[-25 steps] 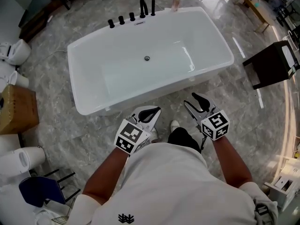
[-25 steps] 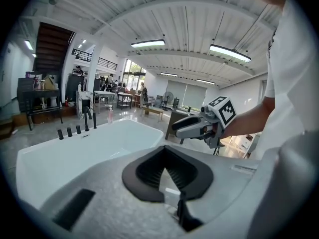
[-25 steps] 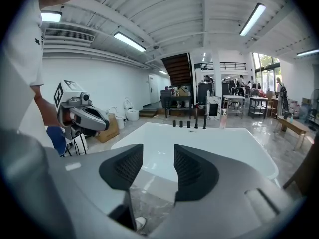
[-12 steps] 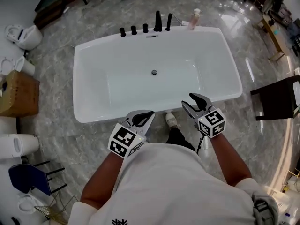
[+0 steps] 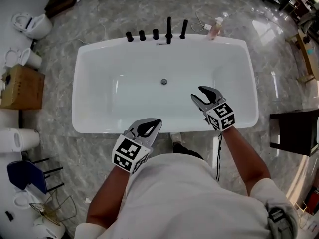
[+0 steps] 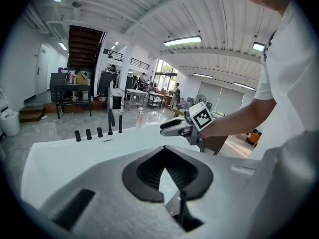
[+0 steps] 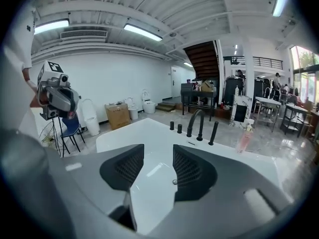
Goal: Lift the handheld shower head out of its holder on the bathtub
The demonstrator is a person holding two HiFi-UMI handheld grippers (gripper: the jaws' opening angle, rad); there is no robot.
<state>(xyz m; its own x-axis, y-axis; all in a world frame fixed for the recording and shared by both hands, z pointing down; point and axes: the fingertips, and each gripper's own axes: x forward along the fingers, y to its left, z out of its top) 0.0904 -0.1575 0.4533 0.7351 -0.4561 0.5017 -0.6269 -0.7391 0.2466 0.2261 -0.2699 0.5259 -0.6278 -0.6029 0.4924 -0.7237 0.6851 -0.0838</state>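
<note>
The white bathtub [image 5: 89,126] lies across the head view. On its far rim stand black knobs [image 5: 142,35], a spout [image 5: 169,30] and, rightmost, the slim black handheld shower head [image 5: 184,29], upright in its holder. It also shows in the right gripper view [image 7: 213,132] and the left gripper view [image 6: 120,123]. My right gripper [image 5: 195,92] hangs over the tub's near right part, far short of the fixtures. Its jaws are closing slightly but stand apart, with nothing between them [image 7: 158,151]. My left gripper [image 5: 158,122] is at the near rim, its tips together and holding nothing [image 6: 162,151].
A pink bottle [image 5: 215,28] stands on the far rim just right of the shower head. Left of the tub are a cardboard box [image 5: 20,86], toilets [image 5: 35,24] and a blue chair [image 5: 25,176]. A dark table [image 5: 296,131] stands at the right.
The person has stepped up to the tub. Both grippers have moved forward: the right one from the floor side to above the basin, the left one to the near rim.
</note>
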